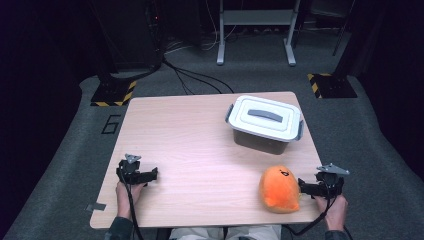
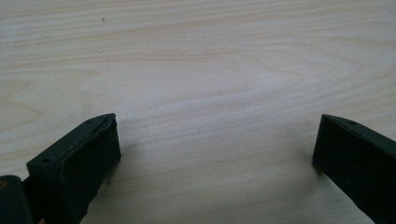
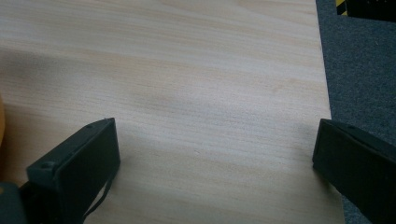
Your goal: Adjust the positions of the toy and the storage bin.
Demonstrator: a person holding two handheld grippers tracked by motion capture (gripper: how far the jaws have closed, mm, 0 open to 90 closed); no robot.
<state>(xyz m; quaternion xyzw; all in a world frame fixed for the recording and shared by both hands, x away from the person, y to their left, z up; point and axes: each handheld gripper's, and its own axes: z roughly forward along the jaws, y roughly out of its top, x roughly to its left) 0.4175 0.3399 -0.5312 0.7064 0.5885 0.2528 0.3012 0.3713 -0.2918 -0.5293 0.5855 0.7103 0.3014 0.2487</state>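
An orange plush toy lies near the front right of the wooden table. A grey storage box with a white lid and grey handle stands shut at the back right. My left gripper rests low at the front left, held by a hand. In the left gripper view its jaws stand wide open over bare wood. My right gripper sits just right of the toy, close to the table's right edge. Its jaws are wide open with nothing between them, and a sliver of the orange toy shows at the left.
Grey carpet lies past the table's right edge. Two stand bases with yellow-black stripes sit on the floor behind the table. Cables and a metal frame are farther back.
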